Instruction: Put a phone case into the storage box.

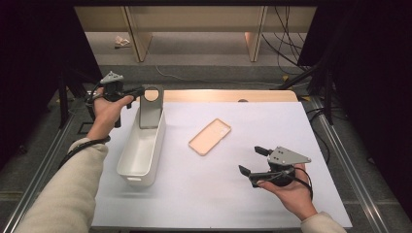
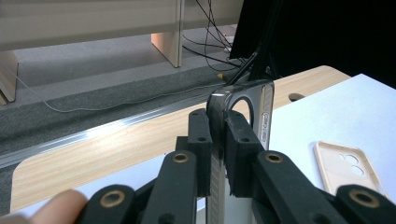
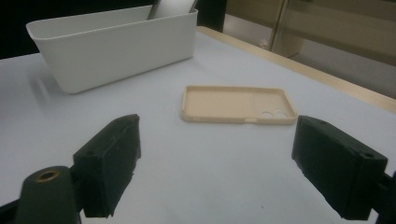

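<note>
Over the white bin's [image 1: 141, 150] far end, grey phone case [image 1: 149, 108] upright, pinched by left tool [image 1: 137, 91]; right tool [image 1: 252, 160] agape.

Count of items on and over the table: two phone cases, one bin, two grippers.

Phone cases, 2: one dark grey case [image 1: 149, 109] standing upright at the far end of the bin, clamped between the jaws of the left gripper [image 1: 137, 91]; one beige case [image 1: 210, 136] lying flat, open side up, on the white table cover [image 1: 252, 204]. White rectangular plastic bin [image 1: 141, 155], 1. Handheld grippers, 2: the left one, and the right gripper [image 1: 252, 160] with jaws spread wide, nothing between them. Hands, 2, one on each gripper.
</note>
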`<state>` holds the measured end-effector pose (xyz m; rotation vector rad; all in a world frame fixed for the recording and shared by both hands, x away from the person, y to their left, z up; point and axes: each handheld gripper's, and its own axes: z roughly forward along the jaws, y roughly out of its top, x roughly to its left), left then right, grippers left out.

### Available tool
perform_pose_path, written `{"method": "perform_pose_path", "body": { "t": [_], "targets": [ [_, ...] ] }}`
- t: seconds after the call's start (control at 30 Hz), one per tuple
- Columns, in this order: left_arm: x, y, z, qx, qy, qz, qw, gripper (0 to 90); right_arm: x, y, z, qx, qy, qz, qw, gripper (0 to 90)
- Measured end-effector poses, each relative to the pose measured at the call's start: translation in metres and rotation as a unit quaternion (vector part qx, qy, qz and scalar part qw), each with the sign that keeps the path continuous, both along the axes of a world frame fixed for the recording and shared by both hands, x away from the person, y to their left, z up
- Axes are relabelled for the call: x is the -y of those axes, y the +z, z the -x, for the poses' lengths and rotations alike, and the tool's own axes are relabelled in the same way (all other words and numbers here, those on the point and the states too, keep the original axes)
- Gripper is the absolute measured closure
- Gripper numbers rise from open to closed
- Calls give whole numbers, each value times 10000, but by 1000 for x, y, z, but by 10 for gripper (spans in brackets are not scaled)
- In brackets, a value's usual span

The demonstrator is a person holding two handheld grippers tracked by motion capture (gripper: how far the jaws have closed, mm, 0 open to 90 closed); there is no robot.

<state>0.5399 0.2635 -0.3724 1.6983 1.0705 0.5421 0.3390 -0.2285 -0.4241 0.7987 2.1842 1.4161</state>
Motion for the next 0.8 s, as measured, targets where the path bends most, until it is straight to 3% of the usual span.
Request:
{"method": "perform_pose_path", "body": {
  "t": [0.8],
  "targets": [
    [-2, -13, -4, -123, 87, 5, 9999, 817, 1, 0, 0, 12, 3, 3, 10000, 166]
  ]
}}
